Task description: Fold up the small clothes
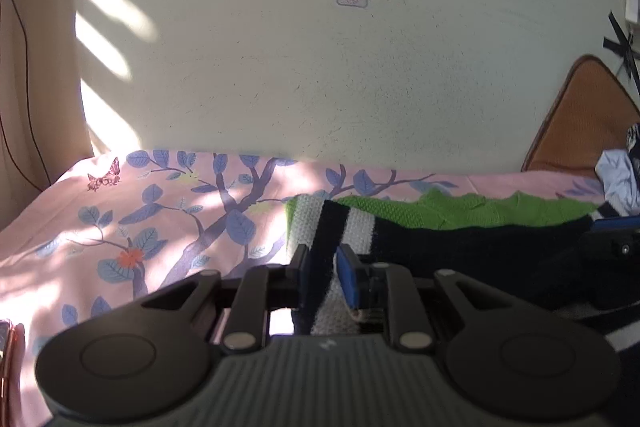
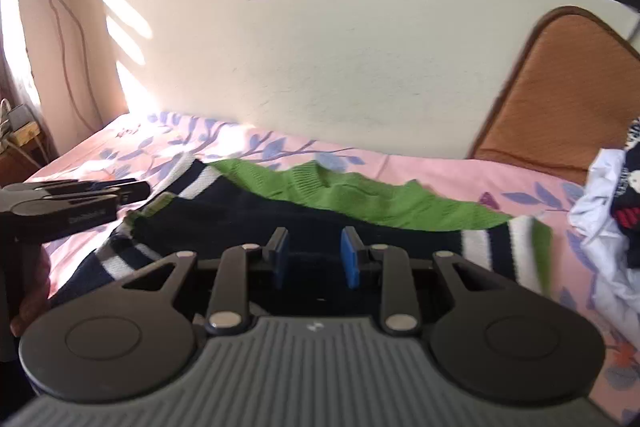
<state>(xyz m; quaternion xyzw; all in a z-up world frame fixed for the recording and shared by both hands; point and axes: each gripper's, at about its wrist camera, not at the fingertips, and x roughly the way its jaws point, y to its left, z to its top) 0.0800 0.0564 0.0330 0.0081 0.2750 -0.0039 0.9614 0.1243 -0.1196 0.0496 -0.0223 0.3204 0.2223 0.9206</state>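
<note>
Small knit sweater [image 2: 360, 211], navy with white stripes and green part, lies spread across the middle of the bed [image 2: 440, 175], near the wall-side edge. Left gripper [image 1: 325, 269] is clenched on the striped sleeve [image 1: 320, 255], fabric pinched between its blue pads. Right gripper [image 2: 314, 255] sits over the navy body, jaws apart, nothing pinched between them. Pile of other clothes [image 2: 608, 195] sits at the bed's right edge by the brown headboard [image 2: 560, 87].

Sweater [image 2: 360, 203] — green, navy, white-striped.
</note>
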